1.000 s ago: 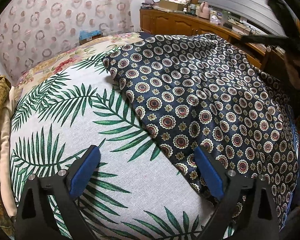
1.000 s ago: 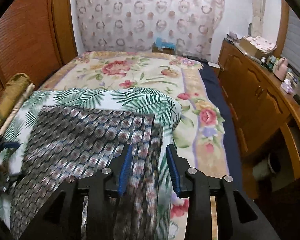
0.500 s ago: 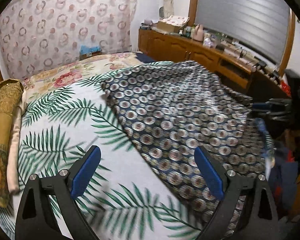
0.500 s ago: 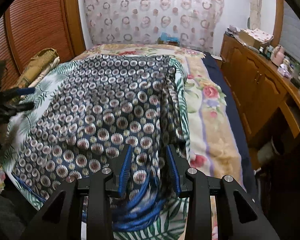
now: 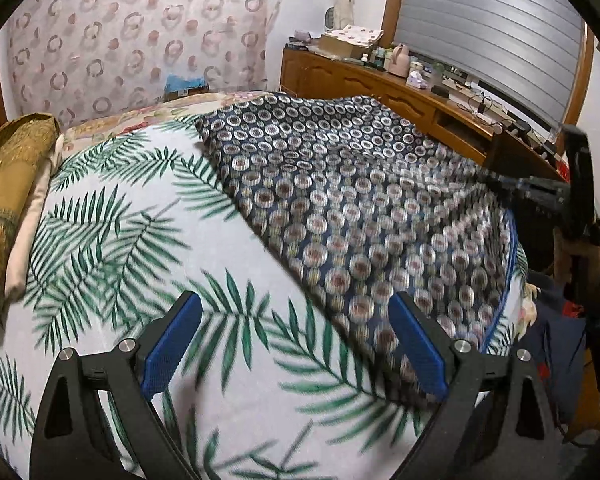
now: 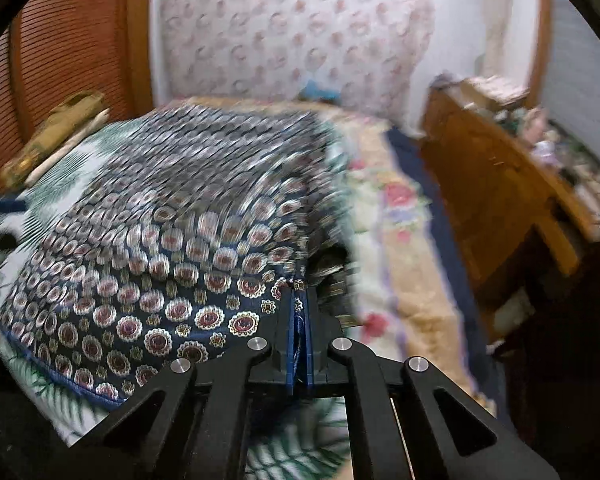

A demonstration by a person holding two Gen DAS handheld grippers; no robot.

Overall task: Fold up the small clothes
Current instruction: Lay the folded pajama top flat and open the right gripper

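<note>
No brand, label or writing can be read anywhere in either view. The task's thing is a navy garment (image 5: 340,200) printed all over with rows of round medallions – cream rings with dark red centres – and edged with a bright blue trim (image 5: 500,276) along its near right border. It is spread on a white sheet with green palm fronds (image 5: 119,240) that covers the bed, and it is seen on the right half of that sheet in the left wrist view. Its long axis is laid from the near right towards the far left, where a corner is pointed at the patterned curtain (image 5: 139,32). Much of the cloth is blurred.

The right gripper (image 6: 298,312) has just been closing; its blue pads are pressed together on the near edge of the garment (image 6: 203,264), with a pinch of cloth caught between them. The left gripper (image 5: 295,340) is held wide open above the sheet – nothing is gripped, though the garment's near edge is seen just behind its right pad. A folded golden cloth (image 5: 7,184) is seen at the far left edge of the bed.
</note>
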